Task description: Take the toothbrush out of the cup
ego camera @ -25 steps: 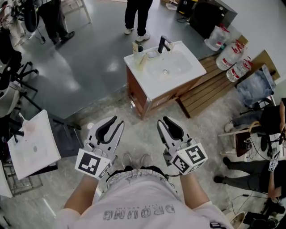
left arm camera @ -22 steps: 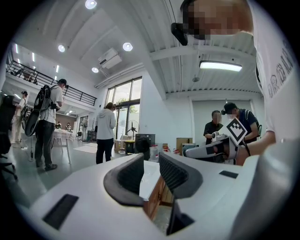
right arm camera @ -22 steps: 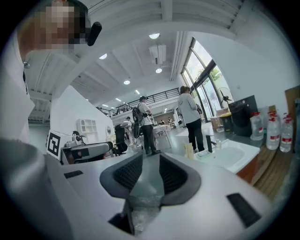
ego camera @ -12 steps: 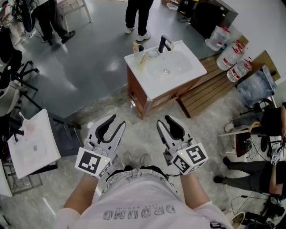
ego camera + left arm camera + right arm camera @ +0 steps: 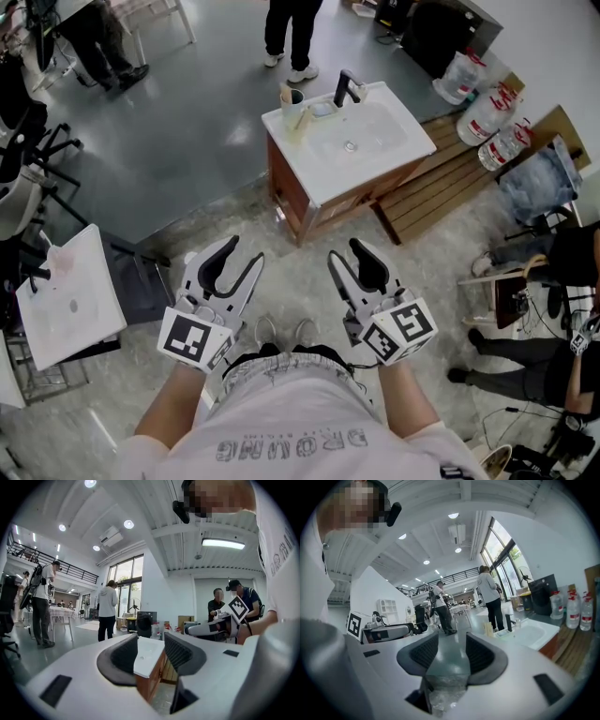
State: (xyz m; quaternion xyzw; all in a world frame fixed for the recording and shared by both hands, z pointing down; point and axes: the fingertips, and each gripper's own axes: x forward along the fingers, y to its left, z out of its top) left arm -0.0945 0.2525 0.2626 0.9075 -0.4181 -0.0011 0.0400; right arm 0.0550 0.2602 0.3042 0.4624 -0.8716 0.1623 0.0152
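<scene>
Head view showed my left gripper [image 5: 242, 255] and right gripper [image 5: 347, 253] empty, jaws just spreading, well apart from the cup [image 5: 294, 109], which a careless grab at the toothbrush [image 5: 285, 92] might topple.

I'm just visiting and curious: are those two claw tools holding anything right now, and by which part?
Nothing is held. The left gripper and right gripper are open and empty, their jaws having just been opening.

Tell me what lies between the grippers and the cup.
Head view: only bare floor, then the sink cabinet under the cup. The left gripper and right gripper, empty, have just been opening.
</scene>
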